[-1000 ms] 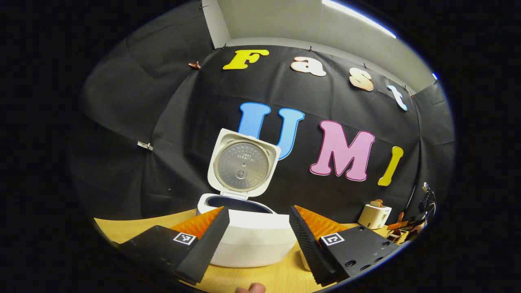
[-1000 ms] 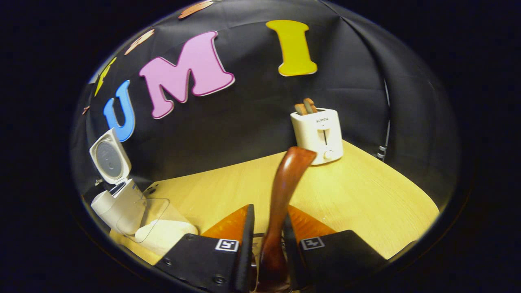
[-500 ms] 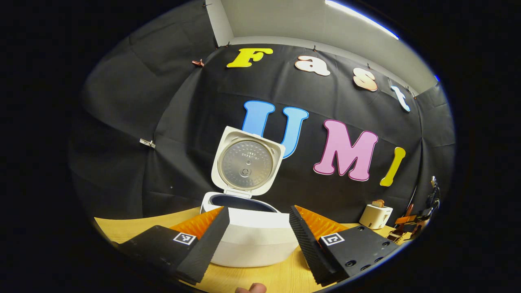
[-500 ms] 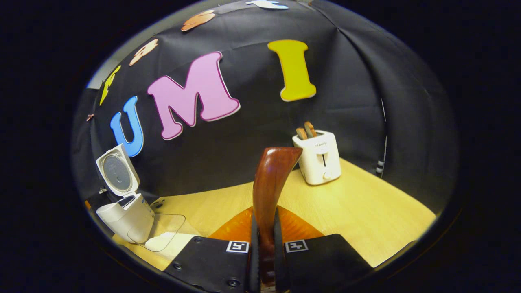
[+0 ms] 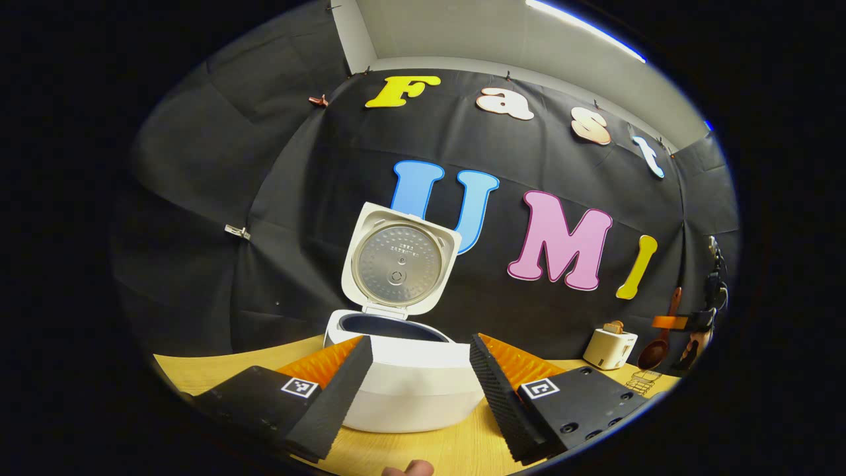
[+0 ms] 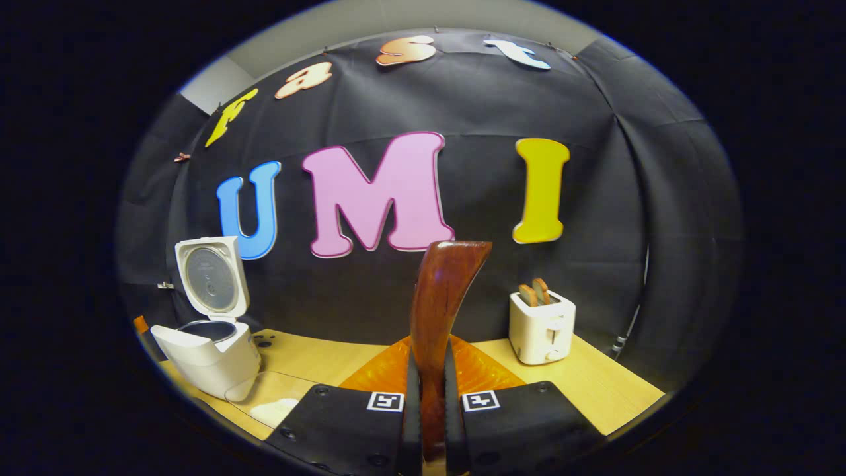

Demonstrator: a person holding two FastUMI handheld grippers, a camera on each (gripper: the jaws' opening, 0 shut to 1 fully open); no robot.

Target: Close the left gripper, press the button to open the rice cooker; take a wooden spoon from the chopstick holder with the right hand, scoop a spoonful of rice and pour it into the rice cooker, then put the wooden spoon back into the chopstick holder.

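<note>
Left gripper view: my left gripper (image 5: 420,390) hangs with jaws spread wide before the rice cooker (image 5: 406,380), lid (image 5: 398,262) standing up, on the wooden table (image 5: 198,370). Far right, the wooden spoon (image 5: 657,344) hangs above a wire holder (image 5: 640,381) near the toaster (image 5: 609,348). Right gripper view: my right gripper (image 6: 431,423) clamps the spoon's handle, both fingers pressing; rice cooker (image 6: 208,354) sits left, 1 clear container (image 6: 271,403) just beside it.

There is one rice cooker (image 5: 406,380), one wooden spoon (image 6: 439,311), one toaster (image 6: 540,327) with two slices of bread (image 6: 534,293) in it, and one clear container of rice (image 6: 268,398). Two grippers are in use, the left gripper (image 5: 416,390) and the right gripper (image 6: 429,410). They all sit over a single wooden table (image 6: 595,383).
</note>
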